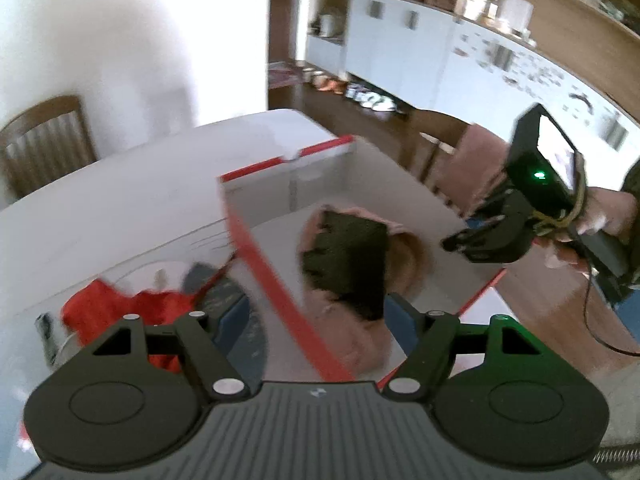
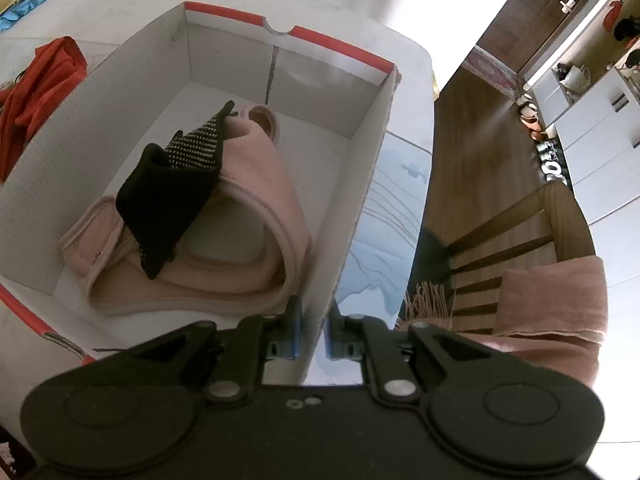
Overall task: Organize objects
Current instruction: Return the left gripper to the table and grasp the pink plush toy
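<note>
The right gripper (image 2: 312, 332) was clamped on the near side wall of the white cardboard box (image 2: 362, 184), its blue pads (image 2: 295, 330) pressed to either face of the thin panel. The left gripper (image 1: 316, 320) hung above the box with its jaws spread wide and nothing between them; the red-edged rim of the box ran across beneath it.

Inside the box lay a pink knitted band (image 2: 256, 184), soft and looped, with a black dotted glove (image 2: 168, 196) draped across it, fingers pointing to the far wall. Nothing else was in the box.

Outside it, on the white table (image 2: 100, 4), a crumpled red cloth (image 2: 36, 92) sat just beside the far-left wall. A wooden chair (image 2: 516, 236) stood at the table's edge with a pink fringed scarf (image 2: 556, 304) hung over its back. A person's hand (image 1: 600, 216) held the right gripper's handle.
</note>
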Demonstrator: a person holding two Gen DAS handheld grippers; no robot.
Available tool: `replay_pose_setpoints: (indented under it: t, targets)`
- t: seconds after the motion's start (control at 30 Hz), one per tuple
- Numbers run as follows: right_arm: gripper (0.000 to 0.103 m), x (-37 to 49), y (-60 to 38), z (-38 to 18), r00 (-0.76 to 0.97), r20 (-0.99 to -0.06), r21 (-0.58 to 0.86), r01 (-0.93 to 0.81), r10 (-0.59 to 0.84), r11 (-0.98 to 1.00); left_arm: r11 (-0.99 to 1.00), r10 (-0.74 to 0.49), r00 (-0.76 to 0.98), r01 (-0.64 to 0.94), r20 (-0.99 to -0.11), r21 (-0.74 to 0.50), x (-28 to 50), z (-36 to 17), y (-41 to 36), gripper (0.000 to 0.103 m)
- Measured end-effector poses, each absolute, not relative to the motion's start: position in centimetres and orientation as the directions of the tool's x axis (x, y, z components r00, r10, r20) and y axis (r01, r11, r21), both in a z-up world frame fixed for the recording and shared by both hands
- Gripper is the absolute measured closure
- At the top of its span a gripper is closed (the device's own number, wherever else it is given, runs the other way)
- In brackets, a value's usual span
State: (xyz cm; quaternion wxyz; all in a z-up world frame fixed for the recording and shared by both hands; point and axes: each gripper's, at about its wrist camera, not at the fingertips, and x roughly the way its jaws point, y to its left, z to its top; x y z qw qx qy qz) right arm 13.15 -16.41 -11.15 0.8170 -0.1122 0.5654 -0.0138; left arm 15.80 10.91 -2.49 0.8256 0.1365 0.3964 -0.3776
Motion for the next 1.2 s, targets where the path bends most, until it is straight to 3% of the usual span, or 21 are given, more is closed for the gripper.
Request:
replay_pose_setpoints:
  t: [0.27,0.43,0.53,1.0,1.2]
  targets:
    - [0.092,13.0,-16.4,-11.2,0.354,-0.923,-0.196,-0.105,-0.148,0.975,0.832,-0.384,0.521,0.552,-0.762,-0.042,16.7,-3.4,19.4,0.020]
    - [0.091,12.9,-16.3,-11.4,0.344,-0.927,-0.201,-0.114,-0.151,0.973,0.911,-0.268,0.574,0.412,-0.773,-0.010,17.7,-4.9,25.2,0.011]
    - [0.091,13.0,-16.3,-11.4,0.339,-0.928,-0.202,-0.113,-0.154,0.973,0.932,-0.228,0.591,0.361,-0.774,0.001,18.2,-5.9,27.7,0.000]
    - [0.091,13.4,-16.1,-12.1,0.321,-0.932,-0.214,-0.104,-0.171,0.971,0.916,-0.244,0.537,0.400,-0.808,-0.011,21.5,-12.0,32.1,0.000]
    - [0.090,13.6,-16.0,-12.2,0.314,-0.932,-0.218,-0.095,-0.179,0.971,0.902,-0.213,0.525,0.429,-0.824,0.040,22.8,-14.0,32.4,0.000]
